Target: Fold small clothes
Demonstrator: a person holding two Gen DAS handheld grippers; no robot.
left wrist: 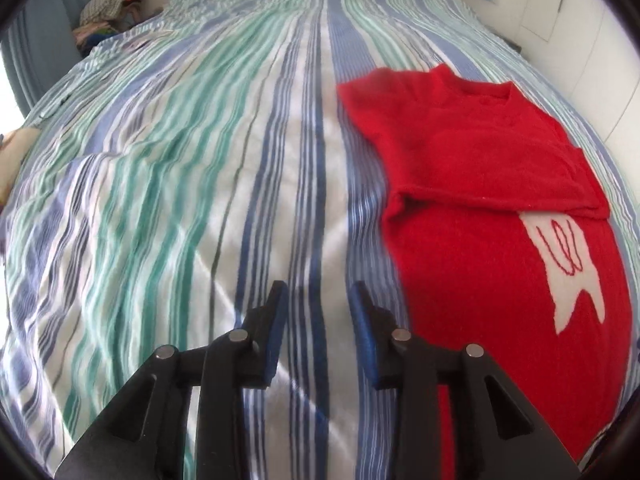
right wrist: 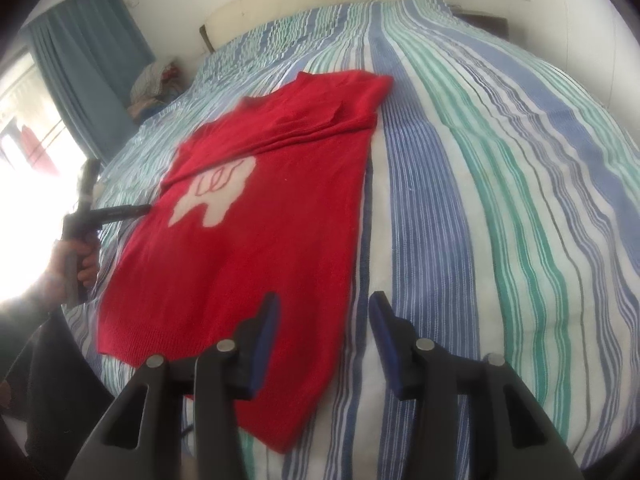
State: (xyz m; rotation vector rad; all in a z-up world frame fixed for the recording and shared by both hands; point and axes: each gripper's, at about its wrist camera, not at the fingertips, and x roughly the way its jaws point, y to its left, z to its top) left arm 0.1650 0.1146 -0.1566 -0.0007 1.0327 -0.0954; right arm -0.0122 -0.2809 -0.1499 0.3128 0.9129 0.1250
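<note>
**Red sweater lies on the striped bed, both my tongs are free**

The red sweater (left wrist: 500,208) lies flat on the striped bedcover (left wrist: 200,180), with its two sleeves folded across the chest. A white figure (right wrist: 212,194) with red lines shows on the front, partly under the folded sleeve.

My left gripper (left wrist: 318,320) is above the bare bedcover, just beside the left edge of the sweater. Its blue pads (left wrist: 278,328) stand apart with a narrow gap, and nothing is between them. In the right wrist view I also see this tool in my left hand (right wrist: 80,258), with its tip near the sweater edge.

My right gripper (right wrist: 322,340) is over the bottom right corner of the sweater. Its jaws are wider apart and hold nothing; one finger is above the red cloth, the other above the bedcover.

At the far side of the bed there is a pile of clothes (left wrist: 112,8), a blue curtain (right wrist: 88,60) and a cream headboard (right wrist: 312,0).
</note>
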